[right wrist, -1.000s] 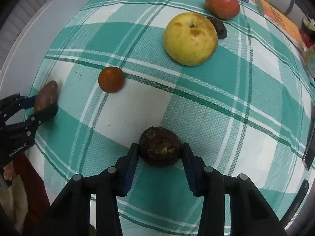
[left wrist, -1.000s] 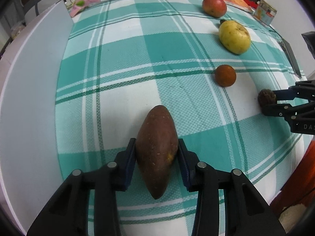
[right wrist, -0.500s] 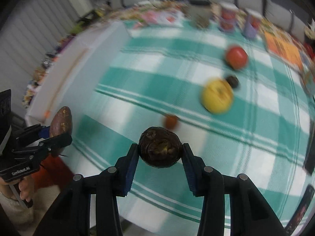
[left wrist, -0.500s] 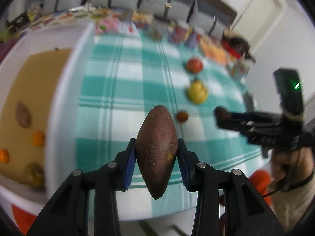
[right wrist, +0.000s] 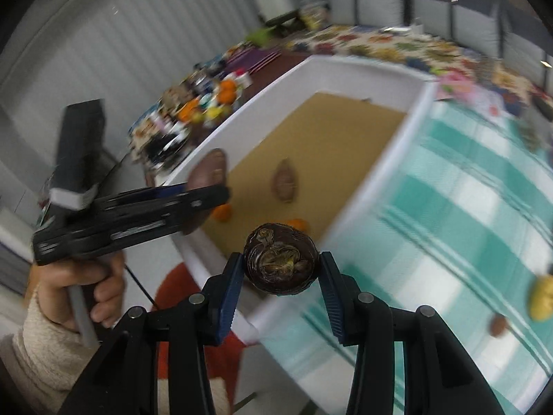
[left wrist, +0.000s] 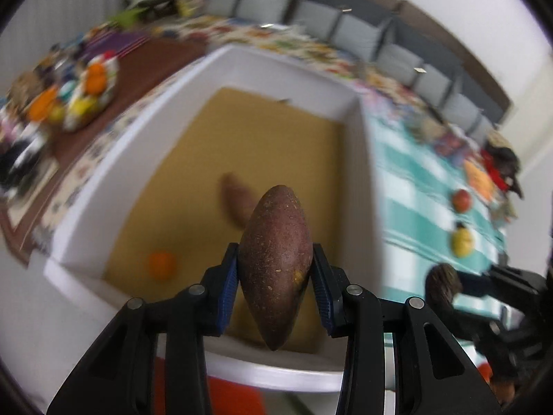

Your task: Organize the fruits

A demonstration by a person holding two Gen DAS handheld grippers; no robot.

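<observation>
Reddish-brown pointed fruit point(left wrist: 276, 263) clamped upright between the blue pads of my left gripper point(left wrist: 275, 287), held above the white box point(left wrist: 359, 145), over its tan floor. My right gripper point(right wrist: 280, 280) is closed on a dark round wrinkled fruit point(right wrist: 280, 263) beside the box's wall, at the edge of the checked cloth point(right wrist: 466, 207). Another brown fruit point(right wrist: 285, 180) and an orange point(left wrist: 161, 265) lie inside.

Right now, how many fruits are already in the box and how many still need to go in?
Done: the white box already holds a brown fruit and at least two orange ones.

In hand: the left gripper carries a long brown fruit; the right gripper carries a dark round fruit.

Left: a red fruit, a yellow fruit, plus a small one on the checked cloth.
</observation>
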